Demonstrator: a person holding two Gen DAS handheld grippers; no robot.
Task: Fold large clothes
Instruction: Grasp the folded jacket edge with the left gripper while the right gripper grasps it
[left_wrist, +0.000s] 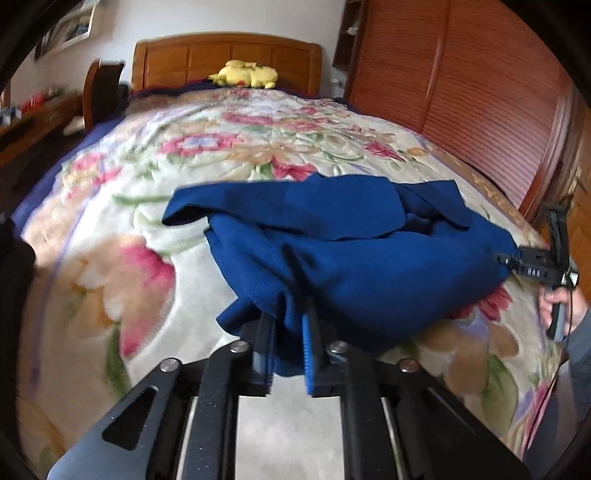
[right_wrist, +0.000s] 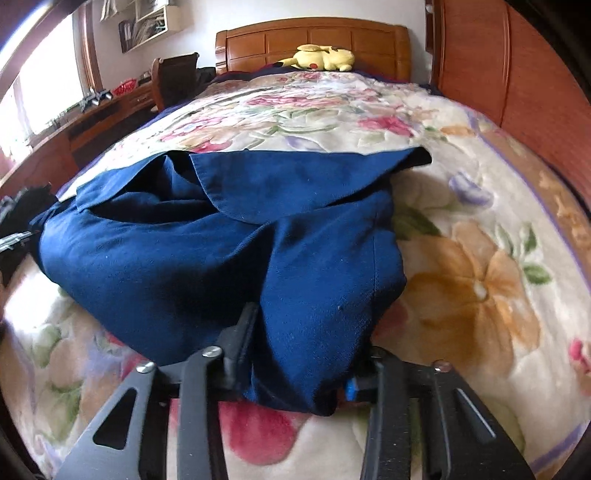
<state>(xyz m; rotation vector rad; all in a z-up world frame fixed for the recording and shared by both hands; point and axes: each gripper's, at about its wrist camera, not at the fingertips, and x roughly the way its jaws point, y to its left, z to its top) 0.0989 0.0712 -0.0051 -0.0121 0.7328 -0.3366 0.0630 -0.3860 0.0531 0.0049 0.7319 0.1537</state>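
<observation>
A dark blue garment (left_wrist: 369, 258) lies bunched on the floral bedspread (left_wrist: 221, 155), its far part folded over itself. My left gripper (left_wrist: 290, 332) is shut on the garment's near left edge, cloth pinched between its jaws. In the left wrist view my right gripper (left_wrist: 517, 260) is at the garment's right edge, held by a hand (left_wrist: 557, 299). In the right wrist view the garment (right_wrist: 221, 240) drapes over my right gripper (right_wrist: 295, 354); the left finger (right_wrist: 240, 332) shows, the right one is mostly hidden by cloth, and its jaws stand wide apart.
A yellow plush toy (left_wrist: 245, 74) lies by the wooden headboard (left_wrist: 229, 55). A wooden wardrobe (left_wrist: 461, 81) stands along the bed's right side. A desk and chair (right_wrist: 173, 81) stand left of the bed. The bedspread (right_wrist: 461, 258) spreads all around the garment.
</observation>
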